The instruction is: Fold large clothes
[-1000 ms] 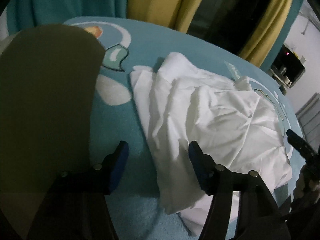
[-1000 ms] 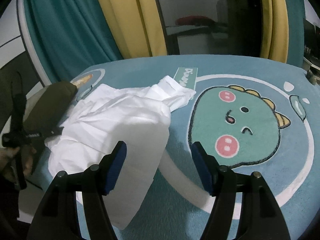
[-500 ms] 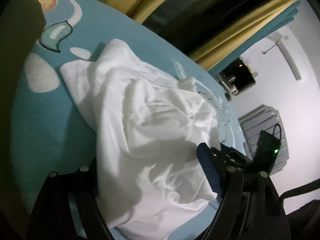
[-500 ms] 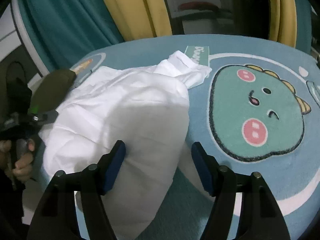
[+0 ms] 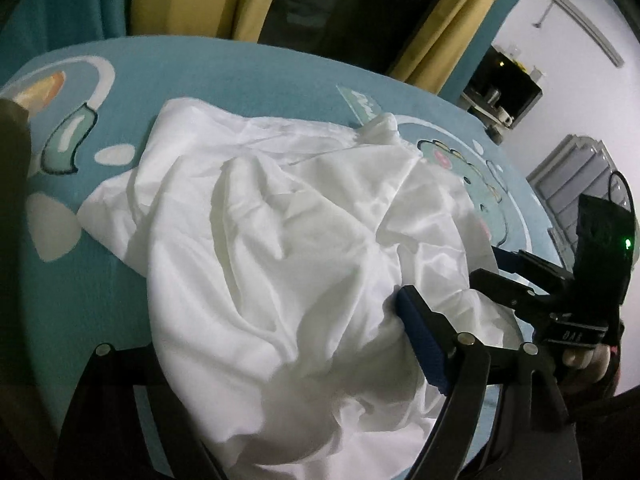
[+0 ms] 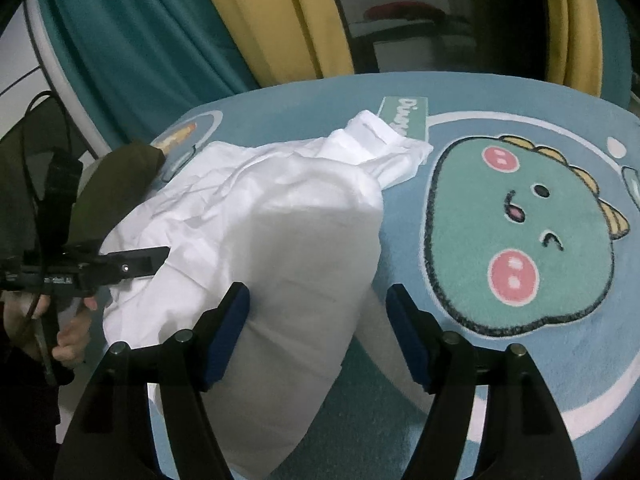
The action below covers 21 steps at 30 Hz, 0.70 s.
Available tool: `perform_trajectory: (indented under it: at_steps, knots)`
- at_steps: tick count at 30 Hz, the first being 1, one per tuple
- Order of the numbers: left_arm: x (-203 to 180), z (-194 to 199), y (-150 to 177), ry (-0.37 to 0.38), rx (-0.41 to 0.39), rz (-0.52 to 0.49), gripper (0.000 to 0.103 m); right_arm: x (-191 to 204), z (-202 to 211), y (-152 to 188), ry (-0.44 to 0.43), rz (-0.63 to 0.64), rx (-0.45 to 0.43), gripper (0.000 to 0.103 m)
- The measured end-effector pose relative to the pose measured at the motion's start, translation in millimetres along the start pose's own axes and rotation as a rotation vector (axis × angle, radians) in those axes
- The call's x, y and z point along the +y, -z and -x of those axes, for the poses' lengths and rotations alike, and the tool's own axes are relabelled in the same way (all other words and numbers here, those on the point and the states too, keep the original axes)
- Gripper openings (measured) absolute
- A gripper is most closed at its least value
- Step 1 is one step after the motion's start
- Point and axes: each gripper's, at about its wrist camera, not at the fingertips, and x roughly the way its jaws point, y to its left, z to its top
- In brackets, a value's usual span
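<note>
Hovering both hand-held grippers over the white garment point(image 5: 288, 240) heaped on the dinosaur rug point(image 6: 520, 216). My left hand-held gripper point(image 5: 256, 344) gapes widest, cloth between its jaws ungripped; my right hand-held gripper point(image 6: 318, 328) is opening, straddling the near fold, which runs away toward the collar.

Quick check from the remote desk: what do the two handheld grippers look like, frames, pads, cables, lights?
Both are alike. The left gripper and right gripper have black angular linkage frames with round silver pivot bolts and dark blue pads on the fingers. In the other wrist's view, each shows a black box-like body; the right one's has a green light and a cable loop, and black cables trail from the left one.
</note>
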Motion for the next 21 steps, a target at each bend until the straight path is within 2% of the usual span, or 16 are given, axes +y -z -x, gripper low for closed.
perform_trajectory:
  at_steps: [3, 4, 5, 6, 8, 10, 12, 15, 21]
  knots:
    - [0, 3, 6, 0.005, -0.032, -0.024, 0.083, -6, -8, 1, -0.07, -0.07, -0.014, 0.072]
    - [0, 3, 6, 0.007, -0.037, -0.027, 0.076, -4, -10, 1, -0.069, -0.059, -0.018, 0.072]
    - [1, 5, 8, 0.017, -0.04, -0.031, 0.057, 0, -13, 1, -0.074, -0.044, -0.015, 0.072]
    - [2, 7, 9, 0.055, -0.041, -0.02, 0.047, 3, -14, 1, -0.082, -0.036, -0.018, 0.072]
    - [5, 6, 11, 0.086, -0.047, -0.001, 0.036, 10, -17, 1, -0.106, -0.017, -0.013, 0.071]
    - [1, 8, 12, 0.078, -0.067, -0.013, 0.03, 11, -20, 1, -0.123, -0.027, -0.015, 0.059]
    - [-1, 12, 10, 0.081, -0.084, -0.018, 0.027, 7, -19, 1, -0.169, -0.05, -0.015, 0.038]
    - [-4, 19, 7, 0.108, -0.103, -0.03, 0.025, 7, -14, 0, -0.183, -0.058, -0.034, 0.028]
    - [-11, 43, -1, 0.109, -0.16, -0.08, 0.023, 22, 5, -11, -0.173, -0.016, -0.114, 0.022]
